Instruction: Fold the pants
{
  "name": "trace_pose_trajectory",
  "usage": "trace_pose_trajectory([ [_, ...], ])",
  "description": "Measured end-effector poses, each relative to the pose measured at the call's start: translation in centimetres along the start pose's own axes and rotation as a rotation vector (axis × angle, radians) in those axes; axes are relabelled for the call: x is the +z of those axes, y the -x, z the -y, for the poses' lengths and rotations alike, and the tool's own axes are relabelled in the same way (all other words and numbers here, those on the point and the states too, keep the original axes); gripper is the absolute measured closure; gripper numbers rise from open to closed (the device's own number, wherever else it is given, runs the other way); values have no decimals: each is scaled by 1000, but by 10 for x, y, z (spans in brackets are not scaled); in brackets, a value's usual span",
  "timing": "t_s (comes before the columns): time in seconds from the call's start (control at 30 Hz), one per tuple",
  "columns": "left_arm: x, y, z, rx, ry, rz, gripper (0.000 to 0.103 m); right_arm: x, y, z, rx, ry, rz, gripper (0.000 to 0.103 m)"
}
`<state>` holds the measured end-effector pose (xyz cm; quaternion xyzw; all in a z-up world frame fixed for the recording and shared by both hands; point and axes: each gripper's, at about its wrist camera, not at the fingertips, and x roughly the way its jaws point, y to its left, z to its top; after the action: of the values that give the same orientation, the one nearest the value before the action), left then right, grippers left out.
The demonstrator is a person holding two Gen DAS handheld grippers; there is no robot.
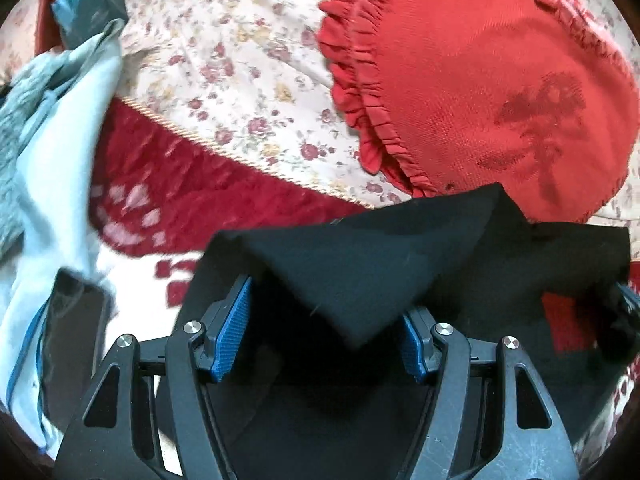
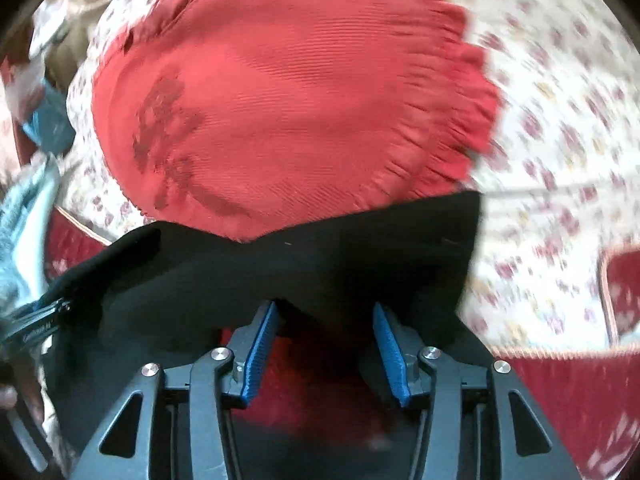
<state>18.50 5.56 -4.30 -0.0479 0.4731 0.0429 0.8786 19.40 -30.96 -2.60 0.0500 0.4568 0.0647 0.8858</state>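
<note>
Left wrist view: the left gripper (image 1: 326, 332) stands with its jaws apart over a bed, a folded corner of the black pants (image 1: 360, 264) draped down between its blue pads (image 1: 234, 328). The cloth hangs in the gap, and whether it touches either pad cannot be told. The upper edge of the pants rises to a peak against the frilled rim of a red round cushion (image 1: 480, 80), which fills the upper right. A floral sheet (image 1: 224, 48) lies open at upper centre, bordered by a corded edge where a dark red patterned blanket (image 1: 168, 184) begins. A heap of pale blue and grey clothes (image 1: 48, 152) crowds the left side. At far right the tip of the right gripper (image 1: 626, 300) shows at the edge of the pants.

Right wrist view: the right gripper (image 2: 326, 340) also has its jaws parted, with the lower hem of the pants (image 2: 280, 272) dipping between the blue pads (image 2: 260, 352) without being clamped; neither pad visibly presses on it. The garment stretches as a dark band across the frame, its top edge overlapping the cushion (image 2: 300, 100), its right edge ending against the blurred floral sheet (image 2: 560, 140), where open room remains. The red blanket (image 2: 560, 400) shows below and at right. At far left the left gripper (image 2: 40, 320) meets the other end of the pants, beside the pale clothes (image 2: 24, 220).
</note>
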Motion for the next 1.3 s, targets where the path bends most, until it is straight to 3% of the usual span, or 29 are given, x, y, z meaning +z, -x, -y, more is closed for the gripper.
trace_pose_trajectory([
  [0.17,-29,27,-27,-41,62,-6,38,-49,48,49,-113,-85,18,55],
  [0.3,-61,47,-50,-52,122,-15,38,-77,70,71,-123,-126,-25,55],
  [0.4,-79,51,-66,-72,191,-42,38,-85,79,73,-98,-137,-9,55],
  [0.6,-91,56,-82,-71,255,-53,38,-55,72,77,30,-216,25,55],
  [0.83,-86,46,-88,-189,365,-80,38,-3,22,85,49,-198,-93,55],
  [0.93,-81,35,-83,-191,367,-104,35,6,20,93,123,-247,-54,55],
  [1.07,-76,22,-73,-208,383,-124,34,9,-16,93,171,-257,-123,55],
  [1.13,-72,22,-70,-212,387,-114,35,5,-25,93,220,-284,-124,74],
  [1.17,-71,22,-68,-228,383,-107,36,3,-21,93,222,-284,-102,78],
  [1.2,-71,23,-67,-236,379,-101,53,1,-12,91,211,-276,-74,87],
  [1.23,-70,23,-66,-232,374,-98,76,-2,3,90,194,-261,-35,88],
  [1.3,-69,27,-64,-260,369,-96,87,-11,31,90,164,-238,27,89],
])
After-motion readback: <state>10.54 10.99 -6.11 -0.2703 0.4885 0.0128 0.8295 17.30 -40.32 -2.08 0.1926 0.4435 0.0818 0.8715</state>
